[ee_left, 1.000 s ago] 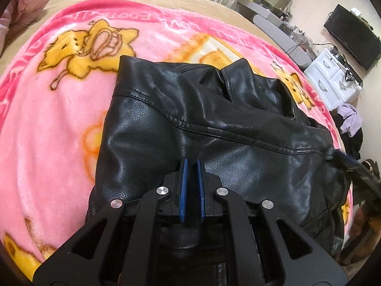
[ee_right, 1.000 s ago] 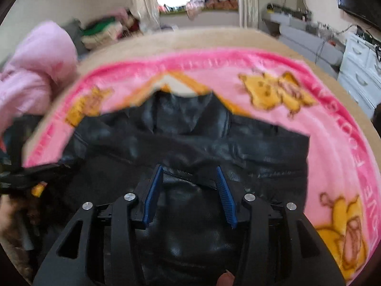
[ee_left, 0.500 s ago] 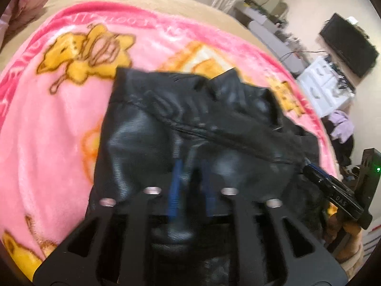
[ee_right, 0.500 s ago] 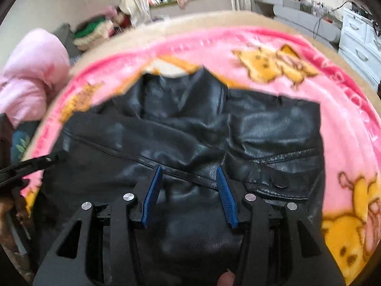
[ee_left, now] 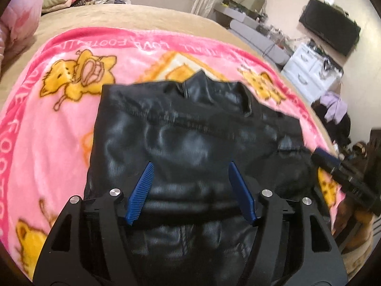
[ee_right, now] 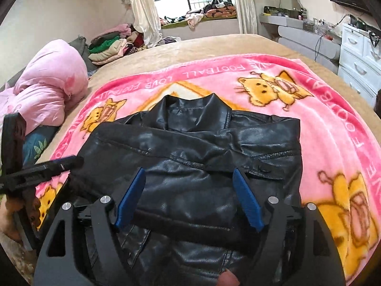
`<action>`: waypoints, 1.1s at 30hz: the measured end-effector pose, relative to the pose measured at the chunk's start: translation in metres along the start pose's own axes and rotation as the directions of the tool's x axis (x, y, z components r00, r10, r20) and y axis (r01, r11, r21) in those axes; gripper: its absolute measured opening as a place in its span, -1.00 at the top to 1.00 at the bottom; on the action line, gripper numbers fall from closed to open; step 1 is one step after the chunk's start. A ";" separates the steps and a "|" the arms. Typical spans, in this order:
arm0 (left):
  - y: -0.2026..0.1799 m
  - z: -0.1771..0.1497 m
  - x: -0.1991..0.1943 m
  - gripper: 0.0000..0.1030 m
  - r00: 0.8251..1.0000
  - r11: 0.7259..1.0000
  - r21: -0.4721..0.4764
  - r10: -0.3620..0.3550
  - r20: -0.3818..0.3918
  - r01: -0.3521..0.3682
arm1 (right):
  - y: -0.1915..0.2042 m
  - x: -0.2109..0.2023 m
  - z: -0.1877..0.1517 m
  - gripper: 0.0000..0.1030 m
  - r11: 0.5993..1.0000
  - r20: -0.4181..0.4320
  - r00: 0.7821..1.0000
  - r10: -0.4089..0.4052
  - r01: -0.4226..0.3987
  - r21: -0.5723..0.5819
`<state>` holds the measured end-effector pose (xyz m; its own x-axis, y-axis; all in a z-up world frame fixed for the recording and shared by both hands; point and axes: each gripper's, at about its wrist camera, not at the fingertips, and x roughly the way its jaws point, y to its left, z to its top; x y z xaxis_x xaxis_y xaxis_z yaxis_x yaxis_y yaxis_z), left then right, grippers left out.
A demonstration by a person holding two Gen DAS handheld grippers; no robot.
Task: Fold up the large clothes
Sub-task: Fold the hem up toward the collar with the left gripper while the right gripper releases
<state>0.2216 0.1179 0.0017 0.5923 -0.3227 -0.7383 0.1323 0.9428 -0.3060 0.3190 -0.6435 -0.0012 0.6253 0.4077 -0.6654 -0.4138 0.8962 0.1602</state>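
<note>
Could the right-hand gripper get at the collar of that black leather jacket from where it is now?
Probably yes. The right gripper, jaws opening and pinching nothing, hangs over the jacket; the collar lies uncovered at the far edge on the pink blanket, nothing in between.

My black leather jacket (ee_right: 190,162) lies folded on the pink blanket (ee_right: 321,119), collar pointing away from me toward the far end of the bed. The collar stands slightly raised, open at the middle. Both sleeves are folded in across the chest, one over the other, making a roughly square bundle with straight side edges. A stitched seam runs across the upper sleeve, and a small buttoned tab shows on the side to my right. The leather is glossy and creased, with soft wrinkles.
</note>
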 end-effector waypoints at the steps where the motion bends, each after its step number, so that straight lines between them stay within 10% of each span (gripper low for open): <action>1: 0.000 -0.005 0.000 0.23 1.000 1.000 0.008 0.022 -0.015 -0.022 | 0.002 -0.002 -0.001 -0.32 1.000 0.006 1.000 0.006 -0.006 -0.005; 5: -0.002 -0.013 0.003 0.78 0.999 1.000 0.024 0.019 -0.045 -0.018 | 0.016 -0.007 -0.005 -0.01 0.999 0.012 1.000 0.025 -0.024 -0.047; 17: -0.006 -0.031 0.037 0.78 0.988 0.996 0.050 0.076 -0.134 -0.070 | 0.037 0.002 -0.015 -0.01 0.994 -0.022 0.999 0.041 -0.043 -0.096; 21: -0.002 -0.031 0.035 0.78 0.989 0.998 0.034 0.057 -0.136 -0.053 | 0.027 0.026 -0.026 -0.01 0.986 -0.116 0.985 -0.126 0.112 -0.126; 24: 0.000 -0.029 0.034 0.78 0.990 0.999 0.020 0.039 -0.138 -0.037 | 0.004 0.048 -0.039 0.07 0.995 -0.218 0.971 -0.099 0.097 -0.021; 33: -0.004 -0.026 0.025 0.78 0.992 1.000 0.017 0.016 -0.126 -0.013 | 0.005 0.031 -0.039 -0.12 0.998 -0.151 0.987 -0.054 0.057 0.014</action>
<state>0.2152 0.1037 -0.0306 0.4895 -0.3160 -0.8127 0.1381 0.9484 -0.2855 0.3106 -0.6328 -0.0490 0.5398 0.3276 -0.7754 -0.3680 0.9203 0.1327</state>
